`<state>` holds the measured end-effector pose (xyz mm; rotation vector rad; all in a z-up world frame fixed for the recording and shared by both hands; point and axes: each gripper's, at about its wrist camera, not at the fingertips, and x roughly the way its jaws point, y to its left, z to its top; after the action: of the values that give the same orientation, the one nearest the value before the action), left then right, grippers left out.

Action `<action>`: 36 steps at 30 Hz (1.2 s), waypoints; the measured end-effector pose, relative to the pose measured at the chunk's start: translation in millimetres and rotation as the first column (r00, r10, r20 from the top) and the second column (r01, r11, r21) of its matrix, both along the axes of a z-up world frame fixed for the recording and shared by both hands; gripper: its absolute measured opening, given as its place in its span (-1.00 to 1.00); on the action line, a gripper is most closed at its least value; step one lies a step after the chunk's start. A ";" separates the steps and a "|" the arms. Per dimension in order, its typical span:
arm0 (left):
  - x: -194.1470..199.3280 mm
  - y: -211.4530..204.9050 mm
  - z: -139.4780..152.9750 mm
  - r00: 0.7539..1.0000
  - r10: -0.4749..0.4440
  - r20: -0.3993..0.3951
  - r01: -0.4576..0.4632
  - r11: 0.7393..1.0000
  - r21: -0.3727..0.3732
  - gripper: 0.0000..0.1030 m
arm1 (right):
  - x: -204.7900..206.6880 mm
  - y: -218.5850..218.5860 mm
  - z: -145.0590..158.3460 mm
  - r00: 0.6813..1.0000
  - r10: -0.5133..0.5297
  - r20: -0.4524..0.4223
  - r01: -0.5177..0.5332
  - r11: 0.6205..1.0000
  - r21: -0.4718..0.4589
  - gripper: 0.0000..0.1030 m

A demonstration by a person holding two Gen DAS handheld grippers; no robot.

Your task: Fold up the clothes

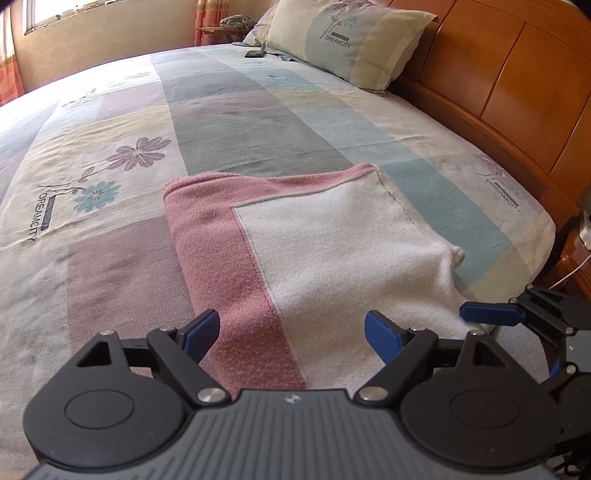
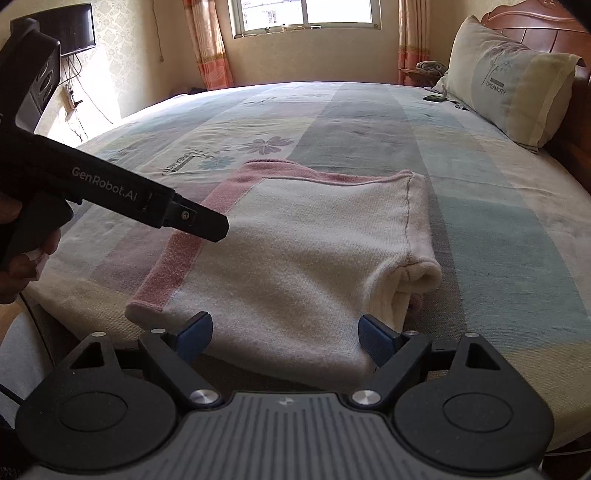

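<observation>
Lying folded on the bed, the sweater sits before both gaping, apparently empty grippers, left and right.

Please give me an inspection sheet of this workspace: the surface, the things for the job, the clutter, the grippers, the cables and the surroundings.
Surface: bed with a patchwork flower sheet, smooth.
Job's things: pink and white garment lies folded near the bed's front edge; a rolled sleeve end sticks out on its right side.
Clutter: small dark device on the sheet beside the pillow.
Grippers: left gripper open, over the garment's near edge, holding nothing; right gripper open, likewise empty.
Cables: white cable by the nightstand; wires hang on the wall under a wall screen.
Surroundings: wooden headboard, window, curtains.
</observation>
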<state>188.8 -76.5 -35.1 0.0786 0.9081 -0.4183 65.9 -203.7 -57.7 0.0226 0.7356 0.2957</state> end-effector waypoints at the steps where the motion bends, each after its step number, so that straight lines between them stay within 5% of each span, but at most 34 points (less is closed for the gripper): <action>1: -2.6 1.2 -3.8 1.000 -0.002 -0.007 0.002 1.000 0.018 0.67 | -2.0 -1.8 3.1 1.000 -0.003 0.011 0.003 1.000 0.007 0.75; 8: -20.3 9.9 -28.3 0.998 -0.014 -0.056 0.021 0.991 0.134 0.67 | -5.8 -8.4 13.6 0.998 -0.027 0.055 0.027 1.000 -0.005 0.76; 20: 23.8 14.1 18.2 0.998 0.018 0.062 -0.021 0.999 0.049 0.67 | 44.3 -4.4 16.8 0.994 0.010 0.108 -0.003 0.998 -0.057 0.78; 28: 57.0 -14.0 -24.2 0.999 -0.030 -0.026 0.029 0.998 -0.060 0.68 | 60.3 -20.4 -12.7 0.998 -0.053 0.041 0.056 0.996 -0.066 0.89; 36: 60.8 13.0 -7.2 0.999 0.053 -0.004 -0.053 0.990 -0.128 0.77 | 61.3 -54.2 -3.4 0.996 -0.093 0.002 0.093 0.993 0.078 0.91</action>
<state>249.6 -63.4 -42.3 -0.0634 0.8802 -0.4265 127.3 -257.9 -61.1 0.1299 0.7147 0.2352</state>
